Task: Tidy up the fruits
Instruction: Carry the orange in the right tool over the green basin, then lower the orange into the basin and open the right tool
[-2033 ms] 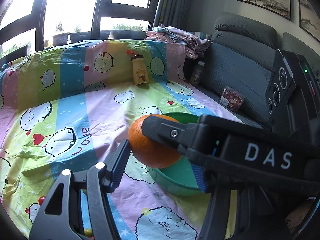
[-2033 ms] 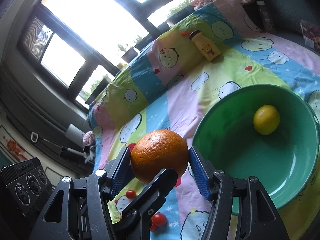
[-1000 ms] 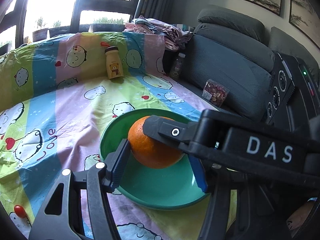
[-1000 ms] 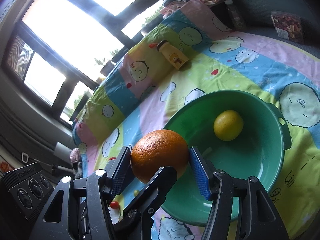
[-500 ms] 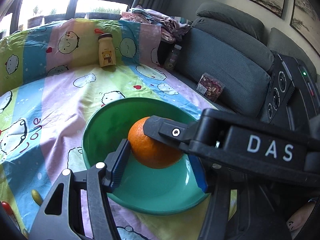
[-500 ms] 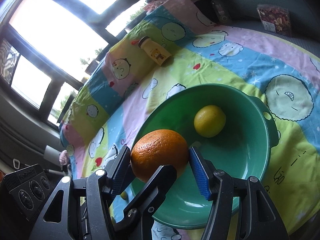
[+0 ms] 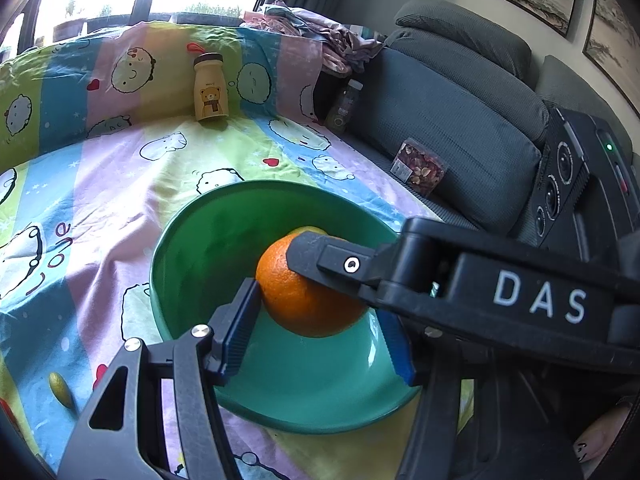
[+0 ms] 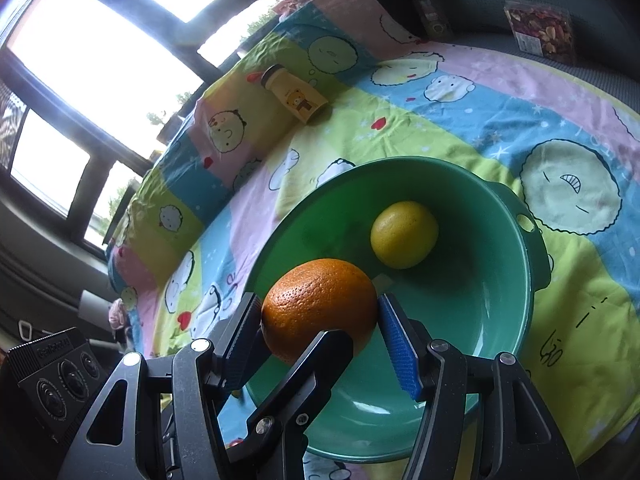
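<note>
Right wrist view, nearest first: the right gripper (image 8: 318,305) has its blue pads pressed on both flanks of the orange (image 8: 316,300), and a black finger of the left gripper (image 7: 316,312) crosses under the fruit. In the left wrist view its near pad touches the orange, while the far pad is partly hidden behind the other tool, so both sets of jaws appear clamped on the one fruit, crosswise. The orange hangs above the near half of the green bowl (image 8: 532,264), clear of its floor. It is round and firm-looking, with a bright pitted peel that should roll freely on the smooth basin. The risk follows from that: if one tool lets go before the other, or both release from this height, the fruit may drop, knock the lemon (image 8: 404,234) lying further in, or bounce over the low near rim onto the cartoon sheet (image 8: 440,120). The crossed fingers could also snag each other on parting. Beyond the bowl, a bear-printed bottle (image 8: 296,96) rests against the raised sheet, well apart, and a snack packet (image 8: 540,32) lies on the grey sofa (image 7: 460,120).
</note>
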### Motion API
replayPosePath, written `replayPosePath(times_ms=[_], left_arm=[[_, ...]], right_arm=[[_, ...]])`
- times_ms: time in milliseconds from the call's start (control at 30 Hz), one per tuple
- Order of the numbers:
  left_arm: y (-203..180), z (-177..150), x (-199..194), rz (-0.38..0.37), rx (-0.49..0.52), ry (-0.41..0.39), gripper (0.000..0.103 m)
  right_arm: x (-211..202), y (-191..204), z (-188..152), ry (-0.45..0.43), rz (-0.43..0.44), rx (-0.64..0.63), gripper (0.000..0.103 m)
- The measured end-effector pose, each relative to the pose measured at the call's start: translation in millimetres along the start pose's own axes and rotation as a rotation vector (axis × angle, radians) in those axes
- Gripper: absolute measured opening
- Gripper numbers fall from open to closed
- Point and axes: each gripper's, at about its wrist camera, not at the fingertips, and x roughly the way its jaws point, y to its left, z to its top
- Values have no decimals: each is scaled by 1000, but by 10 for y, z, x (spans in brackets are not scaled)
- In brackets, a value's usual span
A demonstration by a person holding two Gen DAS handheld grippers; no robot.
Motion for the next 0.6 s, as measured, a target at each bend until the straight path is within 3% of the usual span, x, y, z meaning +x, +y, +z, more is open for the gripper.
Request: replayPosePath(times_ms=[600], left_arm=[[43,-30,49,-6,-32,35,58]], right_arm=[[55,-4,-2,18,-31,-4,64]])
